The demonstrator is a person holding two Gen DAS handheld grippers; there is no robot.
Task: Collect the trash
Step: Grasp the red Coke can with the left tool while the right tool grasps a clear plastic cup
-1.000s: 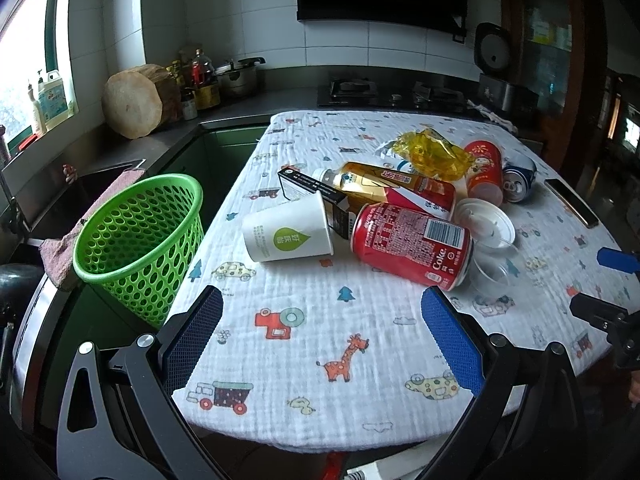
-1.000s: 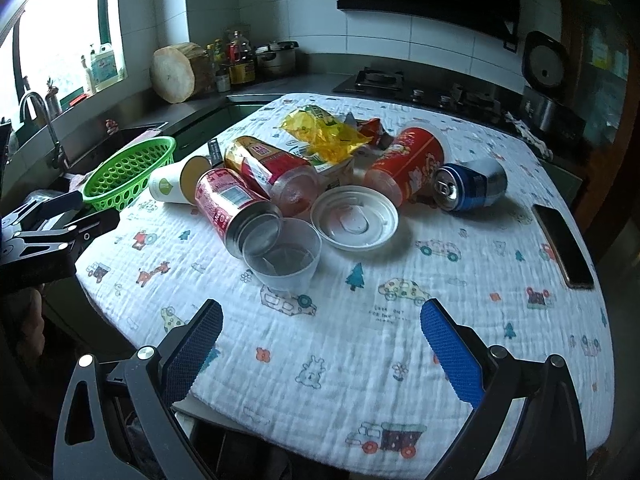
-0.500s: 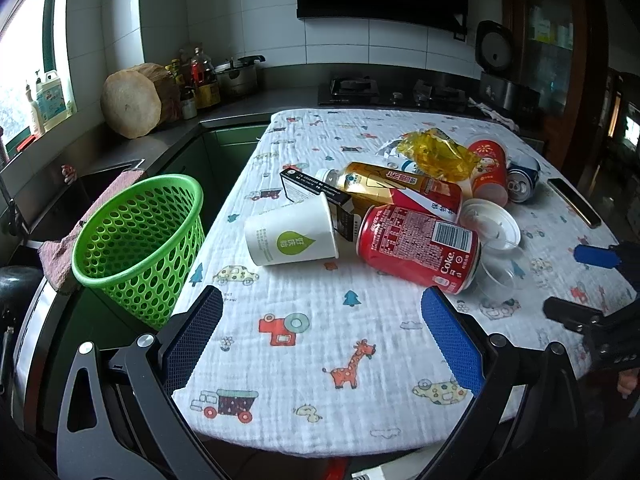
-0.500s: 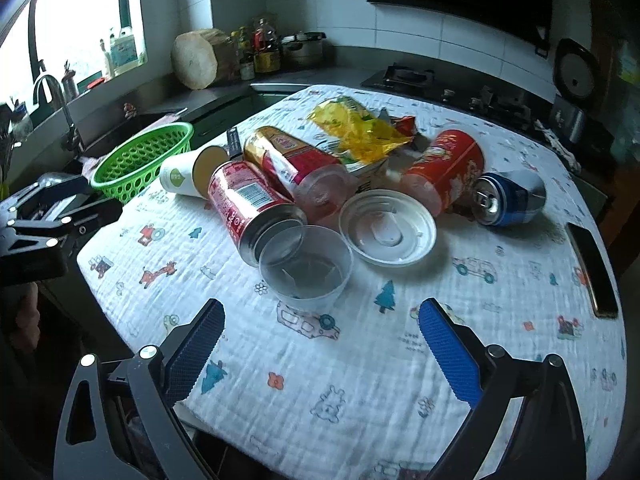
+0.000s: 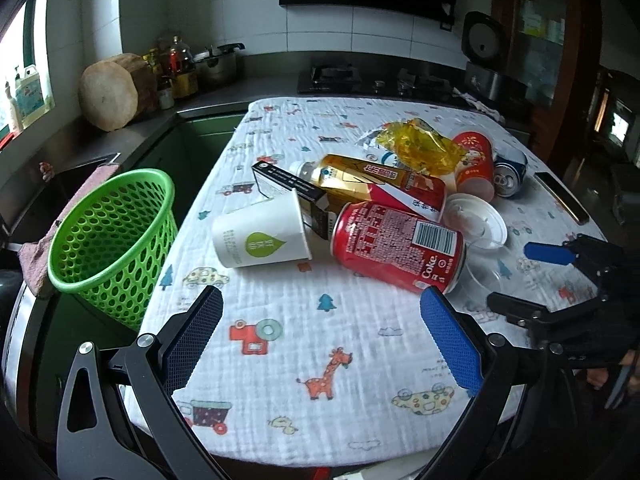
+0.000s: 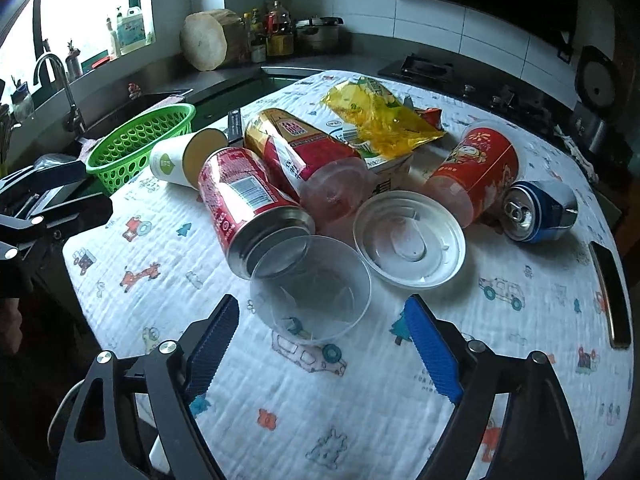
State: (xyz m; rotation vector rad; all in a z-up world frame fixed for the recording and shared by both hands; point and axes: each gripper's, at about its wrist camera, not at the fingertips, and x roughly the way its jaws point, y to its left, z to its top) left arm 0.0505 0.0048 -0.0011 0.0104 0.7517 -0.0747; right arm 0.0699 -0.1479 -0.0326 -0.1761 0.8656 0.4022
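1. Your right tongs point(image 6: 320, 344) are spread wide and hold nothing; the clear plastic cup point(image 6: 310, 286) sits between the two blue pads, touching neither.
2. Your left tongs point(image 5: 320, 336) are likewise wide open and empty, hovering over bare printed cloth on the near edge of the tabletop point(image 5: 288, 360).
3. Just beyond the clear cup: the red Coke can point(image 6: 248, 204) on its side, its base against the cup's rim. To its right, the white plastic lid point(image 6: 410, 240) lies flat.
4. Left of the can, the white paper cup point(image 5: 262, 236) lies tipped over, with a black carton point(image 5: 288, 188) behind it.
5. Further back: the gold-and-red bottle point(image 6: 300, 148) on its side, a yellow wrapper point(image 6: 376, 116) atop a white carton, the red snack cup point(image 6: 476, 168) toppled, and the blue can point(image 6: 540, 210) to the far right.
6. The green basket point(image 5: 112, 236) stands off the tabletop's left edge, well apart from the trash.
7. A black phone point(image 6: 610, 292) lies along the right edge.
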